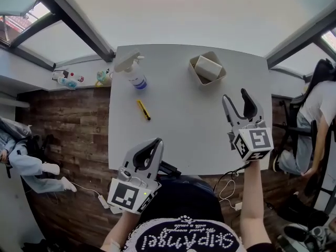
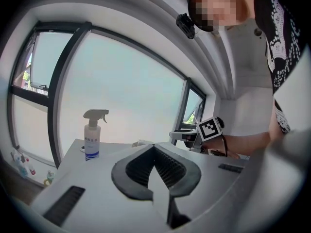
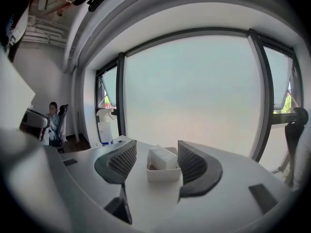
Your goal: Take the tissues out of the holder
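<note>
A beige holder (image 1: pixel 195 73) stands at the far right of the white table (image 1: pixel 173 135) with a white pack of tissues (image 1: pixel 208 66) lying in it. My right gripper (image 1: pixel 235 94) hovers over the table nearer to me than the holder, jaws open and nothing between them. In the right gripper view the holder (image 3: pixel 164 174) and the tissues (image 3: pixel 162 157) show ahead, framed by the open jaws but still apart from them. My left gripper (image 1: pixel 156 144) hangs at the table's near edge with its jaws shut and empty (image 2: pixel 154 147).
A white spray bottle (image 1: pixel 133 72) stands at the table's far left, and a yellow utility knife (image 1: pixel 143 109) lies nearer the middle. Small items sit on the window sill (image 1: pixel 68 79). One person sits at the right (image 1: pixel 315 109), another at the left (image 1: pixel 21 156).
</note>
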`<state>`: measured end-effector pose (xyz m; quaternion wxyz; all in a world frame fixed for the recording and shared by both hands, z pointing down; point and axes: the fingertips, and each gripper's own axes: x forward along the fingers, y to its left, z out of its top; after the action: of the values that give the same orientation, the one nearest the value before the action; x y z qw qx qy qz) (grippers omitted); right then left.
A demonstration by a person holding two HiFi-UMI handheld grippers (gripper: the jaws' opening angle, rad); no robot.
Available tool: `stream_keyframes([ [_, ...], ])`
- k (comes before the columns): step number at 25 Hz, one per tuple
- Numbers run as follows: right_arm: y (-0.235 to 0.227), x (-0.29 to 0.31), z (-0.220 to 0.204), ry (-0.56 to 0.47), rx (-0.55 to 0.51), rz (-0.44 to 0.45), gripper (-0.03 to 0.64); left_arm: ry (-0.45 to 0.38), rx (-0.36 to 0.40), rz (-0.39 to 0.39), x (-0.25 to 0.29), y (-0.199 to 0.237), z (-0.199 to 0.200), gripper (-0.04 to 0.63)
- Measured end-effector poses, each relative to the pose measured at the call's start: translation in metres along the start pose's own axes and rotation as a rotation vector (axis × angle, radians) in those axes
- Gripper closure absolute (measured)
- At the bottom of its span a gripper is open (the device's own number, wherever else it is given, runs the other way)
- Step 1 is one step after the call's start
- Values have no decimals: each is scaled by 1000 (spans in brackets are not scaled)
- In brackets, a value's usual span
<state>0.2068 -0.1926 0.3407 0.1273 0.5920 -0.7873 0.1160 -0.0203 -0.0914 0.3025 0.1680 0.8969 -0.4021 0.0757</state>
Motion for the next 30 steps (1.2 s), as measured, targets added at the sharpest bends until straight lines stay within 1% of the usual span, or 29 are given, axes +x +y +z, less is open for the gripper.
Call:
stream_keyframes([
  [4, -12, 16, 2, -2, 7, -4, 365, -4, -6, 17, 2, 1, 2, 594],
  [8, -21, 30, -8, 24, 20, -8, 365, 0, -21, 29, 1, 0, 2, 594],
  [13, -29, 47, -10, 49, -15, -18, 365, -17, -21, 54, 3, 5, 9, 594],
  [19, -27, 64, -13, 93, -60, 23, 365, -14, -16, 97, -1, 14, 8, 594],
  [24, -23, 77, -18, 149, -104, 81, 365, -17, -14, 113, 1, 16, 9, 594],
  [26, -22, 81, -20, 166, -125, 97, 354, -15, -19, 117, 1, 16, 9, 594],
  [30, -23, 92, -22, 189, -123, 126, 339, -8, -28, 129, 2, 17, 7, 594],
])
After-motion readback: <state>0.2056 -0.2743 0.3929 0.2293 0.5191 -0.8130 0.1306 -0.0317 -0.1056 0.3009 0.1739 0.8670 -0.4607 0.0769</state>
